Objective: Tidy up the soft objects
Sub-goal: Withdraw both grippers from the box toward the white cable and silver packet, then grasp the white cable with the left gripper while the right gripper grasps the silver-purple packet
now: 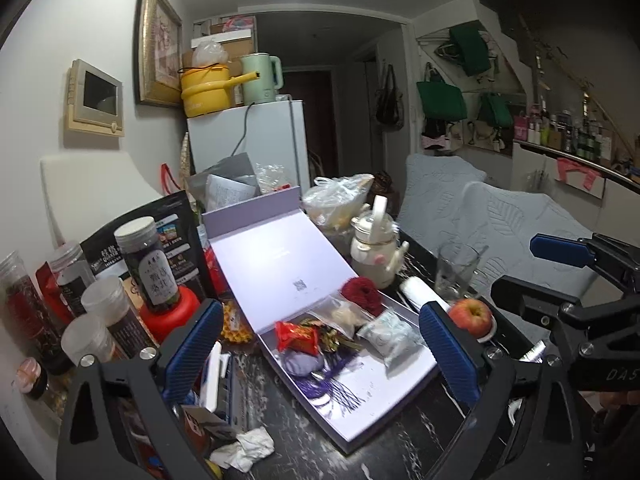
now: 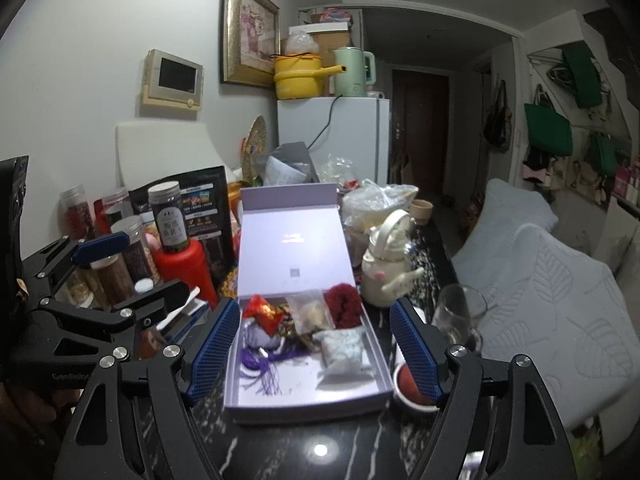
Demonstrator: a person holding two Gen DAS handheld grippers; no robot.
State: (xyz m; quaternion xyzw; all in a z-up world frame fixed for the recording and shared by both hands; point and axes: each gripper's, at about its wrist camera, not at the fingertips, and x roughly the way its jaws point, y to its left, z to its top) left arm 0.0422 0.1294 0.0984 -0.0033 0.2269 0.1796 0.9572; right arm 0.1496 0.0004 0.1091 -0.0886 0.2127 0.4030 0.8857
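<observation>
An open lavender box [image 1: 356,436] [image 2: 308,404] lies on the dark marble table with its lid raised behind it. Inside lie a red woolly ball [image 1: 362,294] [image 2: 344,310], a red packet [image 1: 298,334], a clear bag of beige bits [image 1: 344,314], a pale grey sachet [image 1: 390,334] [image 2: 344,350] and a lilac pouch with a purple tassel [image 1: 302,362] [image 2: 260,338]. My left gripper [image 1: 320,312] hovers open short of the box, nothing between its pads. My right gripper [image 2: 315,312] is open too, framing the box from the near side and empty.
Jars [image 1: 148,264] and a red container [image 2: 188,268] crowd the table's left. A cream teapot [image 1: 376,248], a glass [image 1: 456,270] and an apple [image 1: 470,316] stand right of the box. A crumpled tissue [image 1: 244,450] lies near. Grey cushions [image 2: 560,300] sit at the right.
</observation>
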